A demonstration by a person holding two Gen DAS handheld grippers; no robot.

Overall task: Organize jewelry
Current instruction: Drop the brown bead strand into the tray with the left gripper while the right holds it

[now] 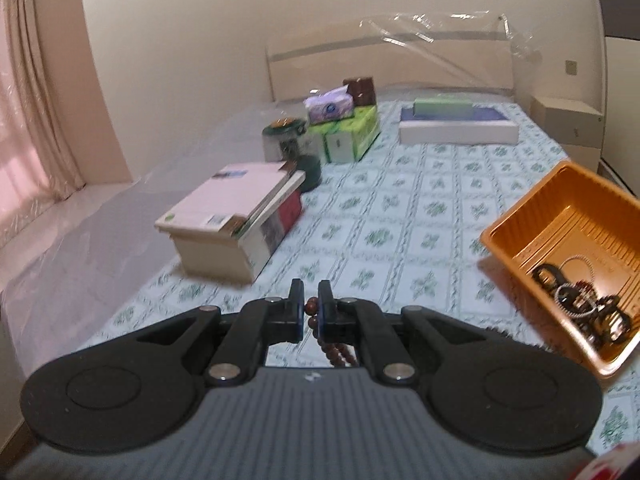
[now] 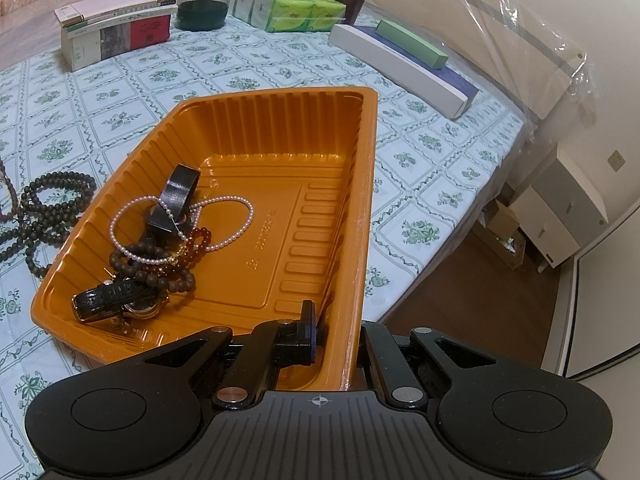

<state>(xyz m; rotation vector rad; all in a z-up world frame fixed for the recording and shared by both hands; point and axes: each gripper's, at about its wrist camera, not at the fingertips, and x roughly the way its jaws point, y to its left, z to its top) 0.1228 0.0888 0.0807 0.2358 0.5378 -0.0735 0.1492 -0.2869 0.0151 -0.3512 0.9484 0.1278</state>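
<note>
Our left gripper (image 1: 311, 300) pinches a brown bead string (image 1: 320, 332); the orange tray (image 1: 516, 224), gripped at its rim by our right gripper (image 2: 336, 328), sits to its right.

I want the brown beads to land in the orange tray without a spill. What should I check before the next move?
1. Left gripper shut on the brown bead string: ok.
2. Bead string's lower end free of the bed: cannot tell, hidden below the gripper.
3. Right gripper clamped on the orange tray wall: ok.
4. Bare tray floor to drop into: ok, far half bare.
5. Pearl necklace and watch already inside: ok.
6. Dark bead strand in the tray: not ok, lying on the bedspread beside it.
</note>
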